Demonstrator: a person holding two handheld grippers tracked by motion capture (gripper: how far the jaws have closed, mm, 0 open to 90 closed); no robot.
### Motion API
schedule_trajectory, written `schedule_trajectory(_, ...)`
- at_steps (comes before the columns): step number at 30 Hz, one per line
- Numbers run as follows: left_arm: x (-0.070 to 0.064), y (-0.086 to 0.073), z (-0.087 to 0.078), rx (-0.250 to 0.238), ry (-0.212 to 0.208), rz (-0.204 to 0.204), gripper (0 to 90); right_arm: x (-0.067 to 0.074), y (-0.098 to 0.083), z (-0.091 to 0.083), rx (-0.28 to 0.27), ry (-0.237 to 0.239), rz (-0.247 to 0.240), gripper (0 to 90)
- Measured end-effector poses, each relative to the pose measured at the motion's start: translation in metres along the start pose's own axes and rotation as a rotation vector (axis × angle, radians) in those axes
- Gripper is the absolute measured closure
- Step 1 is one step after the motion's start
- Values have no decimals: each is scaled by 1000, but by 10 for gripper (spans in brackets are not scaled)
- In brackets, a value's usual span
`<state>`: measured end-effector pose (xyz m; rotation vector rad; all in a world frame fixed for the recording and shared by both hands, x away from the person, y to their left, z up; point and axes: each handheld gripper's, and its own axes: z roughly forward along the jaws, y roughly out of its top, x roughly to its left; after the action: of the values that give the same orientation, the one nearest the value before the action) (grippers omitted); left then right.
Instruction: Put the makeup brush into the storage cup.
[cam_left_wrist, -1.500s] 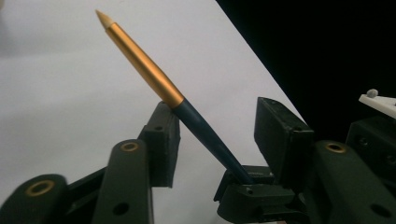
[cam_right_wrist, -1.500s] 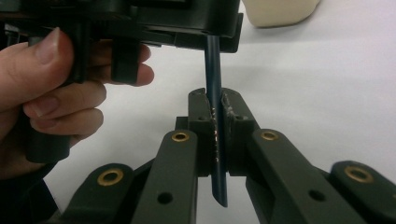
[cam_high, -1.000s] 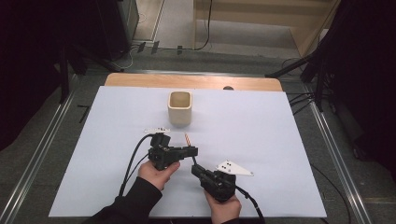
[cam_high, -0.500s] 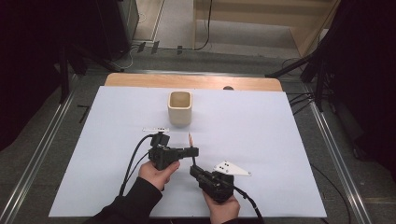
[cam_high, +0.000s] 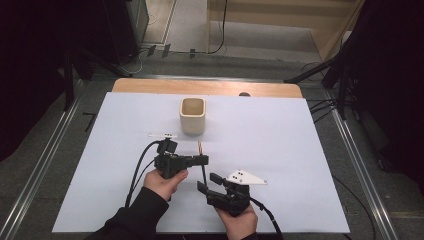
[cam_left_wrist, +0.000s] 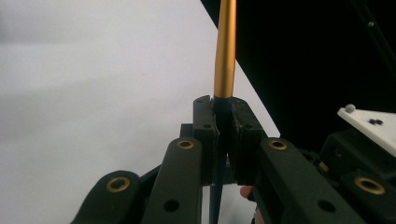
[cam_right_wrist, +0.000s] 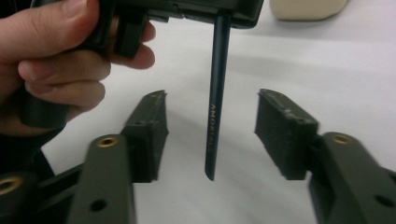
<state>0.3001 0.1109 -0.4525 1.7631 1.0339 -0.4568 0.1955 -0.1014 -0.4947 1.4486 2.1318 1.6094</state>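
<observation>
At lower centre-left of the high view, the left tongs (cam_high: 204, 160) are clenched on a slim make-up brush (cam_high: 202, 161) with a dark blue handle and a gold ferrule, gripped at the point where handle meets ferrule. In the left gripper view the gold ferrule (cam_left_wrist: 225, 51) rises straight out of the closed jaws towards the top of the frame, while the dark handle runs down between them.

Just right of it and lower in the high view, the right tongs (cam_high: 208, 182) sit released; their jaws have just been opening, and the brush handle hangs between them untouched. In the right gripper view the handle (cam_right_wrist: 215, 98) drops from the top centre of the frame, its long axis near vertical, its tip ending midway between the two spread pads (cam_right_wrist: 150, 135).

Pale lettering along the handle reads roughly "AMORTALS", the last letters uncertain.

The bristle end points towards the cream square cup (cam_high: 192, 115), upper centre on the white counter (cam_high: 300, 150), well apart from both tongs. The left hand (cam_high: 162, 182) is nearer the cup.
</observation>
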Motion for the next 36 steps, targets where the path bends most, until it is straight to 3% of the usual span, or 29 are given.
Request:
schedule_trajectory(7, -1, 4, -4, 49, 24, 52, 835, -6, 4, 3, 53, 39, -22, 367)
schedule_trajectory(11, 2, 6, -6, 93, 22, 71, 834, -6, 11, 4, 106, 57, -84, 333)
schedule_trajectory(14, 2, 7, -6, 115, 28, 97, 834, -7, 17, 5, 137, 76, -100, 319)
schedule_trajectory(19, 0, 9, -7, 139, 33, 129, 834, -13, 23, 5, 140, 173, -88, 295)
schedule_trajectory(30, 2, 9, -9, 186, -9, 176, 834, -20, 34, 6, 271, 272, -149, 264)
schedule_trajectory(36, 3, 10, -10, 201, -27, 190, 834, -23, 36, 6, 306, 283, -199, 267)
